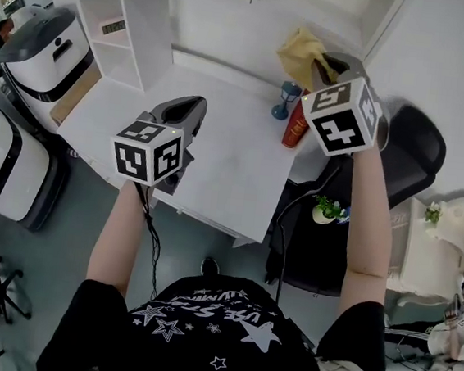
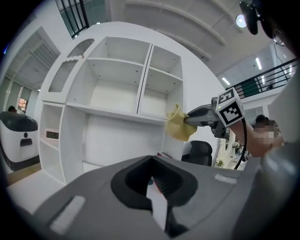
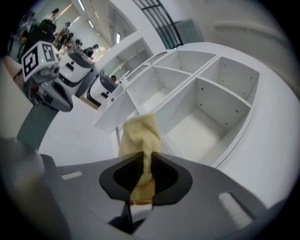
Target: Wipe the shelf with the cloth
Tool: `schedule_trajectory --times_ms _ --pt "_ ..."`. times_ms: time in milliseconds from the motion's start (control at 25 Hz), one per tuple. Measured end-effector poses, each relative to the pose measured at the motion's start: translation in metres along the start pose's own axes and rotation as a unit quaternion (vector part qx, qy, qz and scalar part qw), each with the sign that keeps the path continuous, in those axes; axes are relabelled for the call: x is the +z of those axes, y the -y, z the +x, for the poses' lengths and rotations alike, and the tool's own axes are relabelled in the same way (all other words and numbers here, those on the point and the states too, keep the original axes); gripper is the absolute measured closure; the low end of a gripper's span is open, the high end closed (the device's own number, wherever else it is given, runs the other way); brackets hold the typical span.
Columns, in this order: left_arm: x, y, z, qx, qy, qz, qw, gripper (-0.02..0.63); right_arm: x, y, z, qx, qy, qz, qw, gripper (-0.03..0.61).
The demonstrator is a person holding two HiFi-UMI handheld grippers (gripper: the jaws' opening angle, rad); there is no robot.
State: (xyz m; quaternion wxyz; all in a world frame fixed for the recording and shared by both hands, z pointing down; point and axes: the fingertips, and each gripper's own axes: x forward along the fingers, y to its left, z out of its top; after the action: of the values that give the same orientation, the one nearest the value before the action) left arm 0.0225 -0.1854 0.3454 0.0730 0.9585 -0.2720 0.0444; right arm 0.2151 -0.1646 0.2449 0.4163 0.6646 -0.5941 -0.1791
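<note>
My right gripper [image 1: 325,65] is shut on a yellow cloth [image 1: 302,54], which hangs bunched from its jaws. It is raised toward the white shelf unit [image 1: 149,32]. In the right gripper view the cloth [image 3: 139,136] stands pinched between the closed jaws [image 3: 143,157], in front of the open white compartments [image 3: 201,133]. The left gripper view shows the cloth [image 2: 178,124] at the right end of a shelf board [image 2: 112,111]; whether it touches I cannot tell. My left gripper [image 1: 186,110] hovers over the white desk [image 1: 225,172], shut [image 2: 151,159] with nothing in it.
A red can [image 1: 294,129] and a blue goblet [image 1: 286,101] stand at the desk's right edge below the cloth. A black chair [image 1: 413,150] sits to the right, with a small potted plant [image 1: 326,208] near it. White robots [image 1: 36,49] stand at the left.
</note>
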Motion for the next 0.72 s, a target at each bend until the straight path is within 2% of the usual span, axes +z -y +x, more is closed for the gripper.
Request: schedule_trajectory --times_ms 160,360,480,720 --pt "-0.037 0.006 -0.03 0.003 -0.013 -0.016 0.9998 0.612 -0.004 -0.054 -0.03 0.043 0.084 0.084 0.992 0.502" --pt "-0.096 0.006 -0.095 0.026 -0.043 -0.016 0.9986 0.612 -0.009 -0.127 -0.071 0.102 0.161 0.2 0.961 0.502" --pt "-0.128 0.005 -0.135 0.041 -0.06 -0.033 0.9969 0.612 -0.013 -0.164 -0.091 0.117 0.175 0.256 0.944 0.502" --pt "-0.174 0.028 -0.208 0.058 -0.067 -0.056 0.9945 0.612 -0.026 -0.228 -0.133 0.147 0.159 0.312 0.925 0.505"
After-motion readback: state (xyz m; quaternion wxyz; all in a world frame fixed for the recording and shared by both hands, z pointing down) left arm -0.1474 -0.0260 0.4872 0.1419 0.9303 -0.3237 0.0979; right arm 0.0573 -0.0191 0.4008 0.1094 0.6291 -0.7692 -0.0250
